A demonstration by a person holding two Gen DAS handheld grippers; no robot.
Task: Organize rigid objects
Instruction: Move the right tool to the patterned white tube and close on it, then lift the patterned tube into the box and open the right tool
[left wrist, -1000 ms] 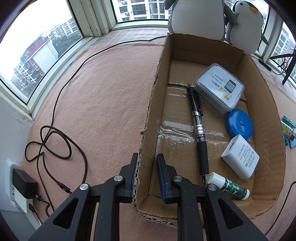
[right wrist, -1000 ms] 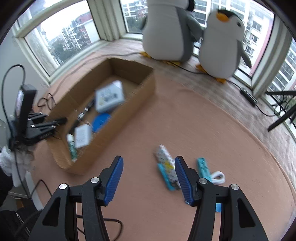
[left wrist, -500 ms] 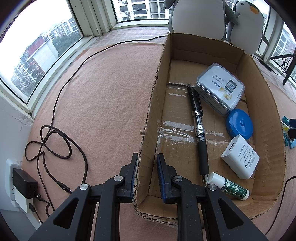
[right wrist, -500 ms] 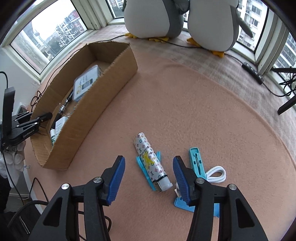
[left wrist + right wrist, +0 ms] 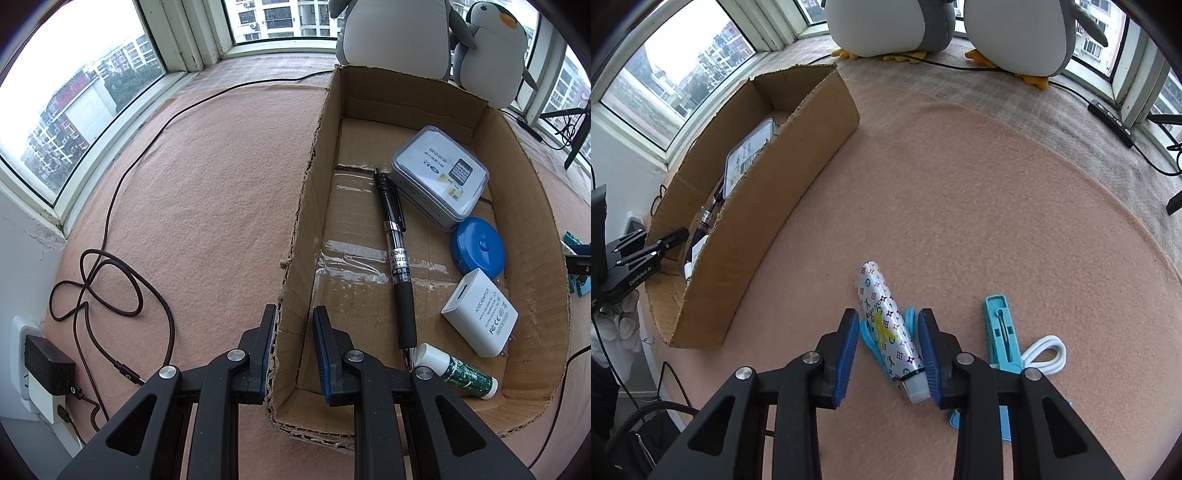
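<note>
The left gripper [image 5: 293,349] straddles the near left wall of the shallow brown cardboard box [image 5: 295,236]: its blue-padded fingers [image 5: 267,343] stand one on each side of the wall, the outer pad against the cardboard, the inner one a little off it, so a firm clamp cannot be confirmed. Inside the box lie a grey tin with a white label [image 5: 437,177], a black pen [image 5: 397,254], a round blue tape measure [image 5: 478,251], a white AC adapter [image 5: 480,319] and a small white-capped green tube [image 5: 456,371].

The right gripper [image 5: 888,356] sits low over the pinkish felt-covered bench [image 5: 960,206], its fingers [image 5: 846,350] parted and flanking a silver cylindrical tube with a coloured monogram print [image 5: 888,328]. The right pad is just beside the tube's capped end; the left pad stands apart from it. The tube rests across a light blue plastic clip [image 5: 870,341]. A second light blue clip [image 5: 1001,336] and a white looped cord [image 5: 1043,352] lie just to the right. The box stands well apart, off to the left.
</note>
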